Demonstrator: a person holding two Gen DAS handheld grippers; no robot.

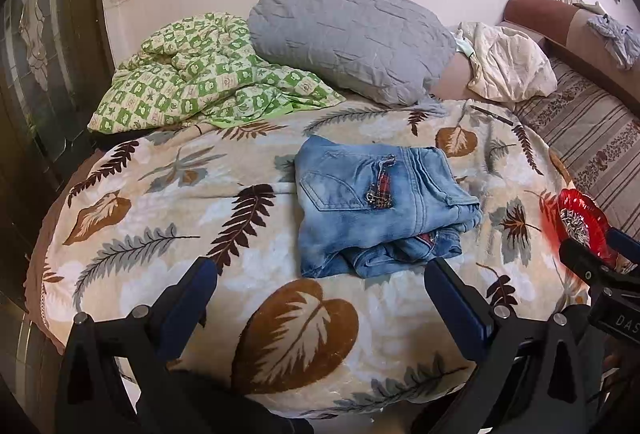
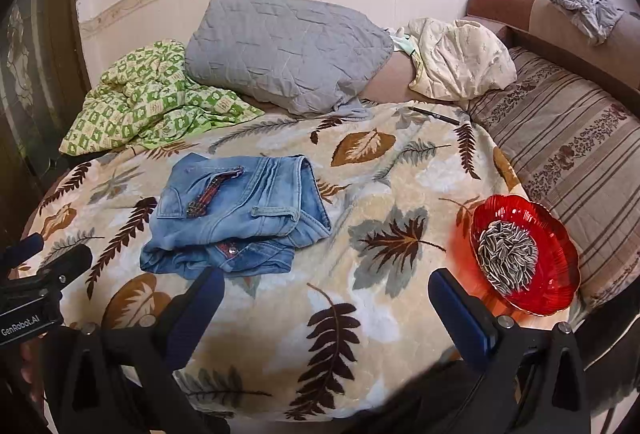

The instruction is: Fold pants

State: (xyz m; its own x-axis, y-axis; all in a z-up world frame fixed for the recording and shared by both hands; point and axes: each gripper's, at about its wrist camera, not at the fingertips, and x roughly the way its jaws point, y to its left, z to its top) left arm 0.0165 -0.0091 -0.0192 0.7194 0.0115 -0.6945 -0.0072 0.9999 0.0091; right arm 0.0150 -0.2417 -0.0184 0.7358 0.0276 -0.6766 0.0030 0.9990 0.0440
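A pair of light blue jeans [image 1: 376, 205] lies folded into a compact bundle on the leaf-patterned blanket [image 1: 160, 201], back pocket up. It also shows in the right wrist view [image 2: 236, 218], left of centre. My left gripper [image 1: 320, 270] is open and empty, hovering just in front of the jeans' near edge. My right gripper [image 2: 328, 282] is open and empty over the blanket, to the right of the jeans; its left finger [image 2: 200, 306] is near the bundle's near corner.
A red glass dish of sunflower seeds [image 2: 524, 254] sits on the blanket at the right. A grey pillow [image 2: 284, 49], a green checked quilt [image 2: 144, 97], a cream cloth [image 2: 460, 57] and a dark pen [image 2: 434, 115] lie at the back. A striped sofa cushion [image 2: 572, 157] borders the right.
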